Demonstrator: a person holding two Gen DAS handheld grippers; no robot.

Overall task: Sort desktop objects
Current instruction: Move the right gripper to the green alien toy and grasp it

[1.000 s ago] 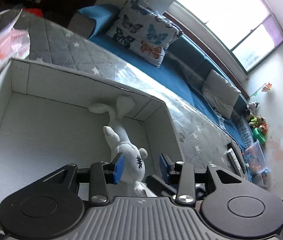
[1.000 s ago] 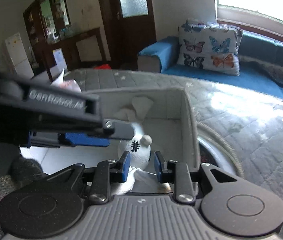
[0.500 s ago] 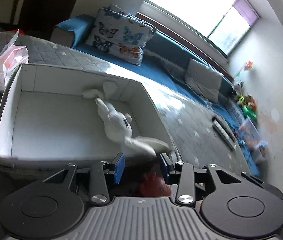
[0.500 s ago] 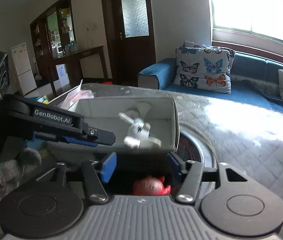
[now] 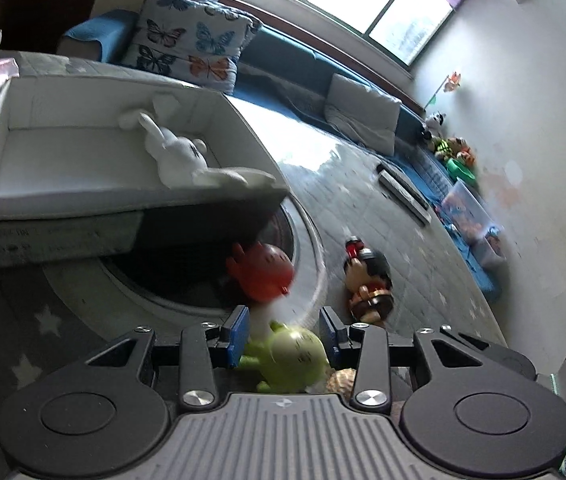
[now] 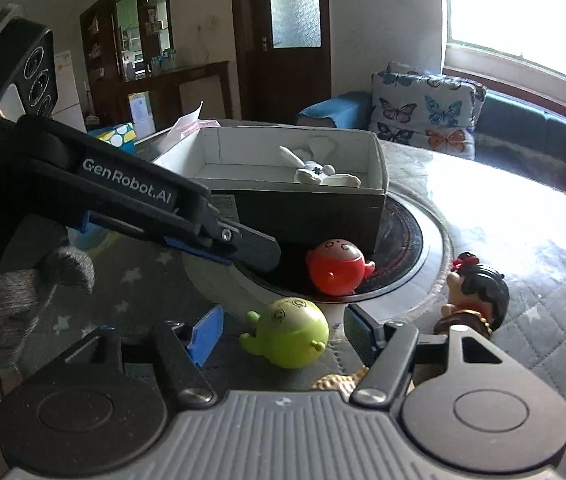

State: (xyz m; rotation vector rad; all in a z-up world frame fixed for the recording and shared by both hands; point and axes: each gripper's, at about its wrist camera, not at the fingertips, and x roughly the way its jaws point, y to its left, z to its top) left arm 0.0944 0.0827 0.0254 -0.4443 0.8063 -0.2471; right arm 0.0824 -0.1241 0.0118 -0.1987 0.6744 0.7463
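Three toys wait near us on the surface (image 6: 523,240); our right gripper (image 6: 283,338), fingers widening, frames the green toy (image 6: 289,332) untouched. Left gripper (image 5: 283,336) spread, empty. We centre, then pinch gently.

home living room: blue sofa (image 5: 283,60) with butterfly cushion (image 6: 423,112), wooden door (image 6: 283,32), display cabinet (image 6: 131,36), toys by wall (image 5: 455,152).

Green toy (image 6: 289,334) flanked by red toy (image 6: 337,266), doll (image 6: 477,296).
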